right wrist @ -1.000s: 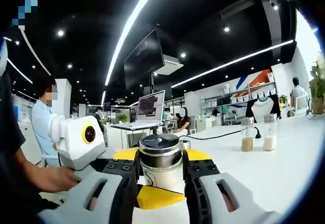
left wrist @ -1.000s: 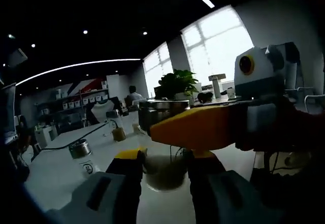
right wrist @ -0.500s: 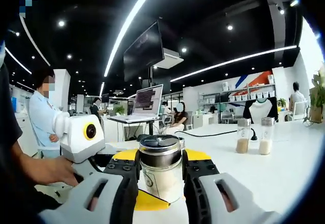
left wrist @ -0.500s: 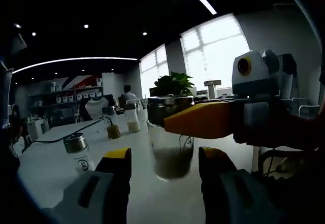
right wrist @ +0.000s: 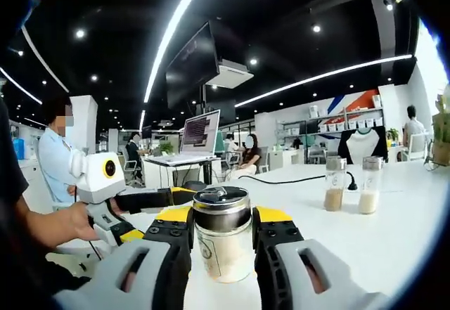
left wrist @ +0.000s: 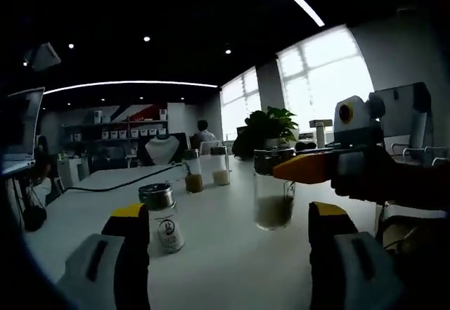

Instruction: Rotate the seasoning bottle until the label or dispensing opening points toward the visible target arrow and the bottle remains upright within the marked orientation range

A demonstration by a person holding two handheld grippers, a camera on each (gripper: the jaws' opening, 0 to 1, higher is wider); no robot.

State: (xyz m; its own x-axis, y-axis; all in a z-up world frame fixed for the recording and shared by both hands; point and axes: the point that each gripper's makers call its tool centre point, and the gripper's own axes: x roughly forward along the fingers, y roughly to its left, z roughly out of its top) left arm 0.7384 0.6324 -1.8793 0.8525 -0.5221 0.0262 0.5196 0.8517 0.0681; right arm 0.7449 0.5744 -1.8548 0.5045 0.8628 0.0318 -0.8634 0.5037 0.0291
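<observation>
The seasoning bottle [right wrist: 222,240], clear glass with a metal lid and pale powder inside, stands upright between the pads of my right gripper [right wrist: 222,218], which is shut on it. In the left gripper view the same bottle [left wrist: 273,194] is right of centre over the white table [left wrist: 225,268]. The right gripper [left wrist: 285,169] reaches in from the right, its yellow jaw across the bottle's neck. My left gripper [left wrist: 227,213] is open wide, its jaws well apart, nothing between them, a short way back from the bottle.
A small labelled bottle [left wrist: 162,218] with a metal lid stands by my left jaw. Two more bottles [left wrist: 204,171] [right wrist: 350,182] sit farther back on the table. A potted plant [left wrist: 271,124], a black cable [right wrist: 295,179], a laptop [right wrist: 200,133] and several people lie beyond.
My left gripper has opened from around the seasoning bottle and drawn back from it. The right gripper has stayed shut on the bottle.
</observation>
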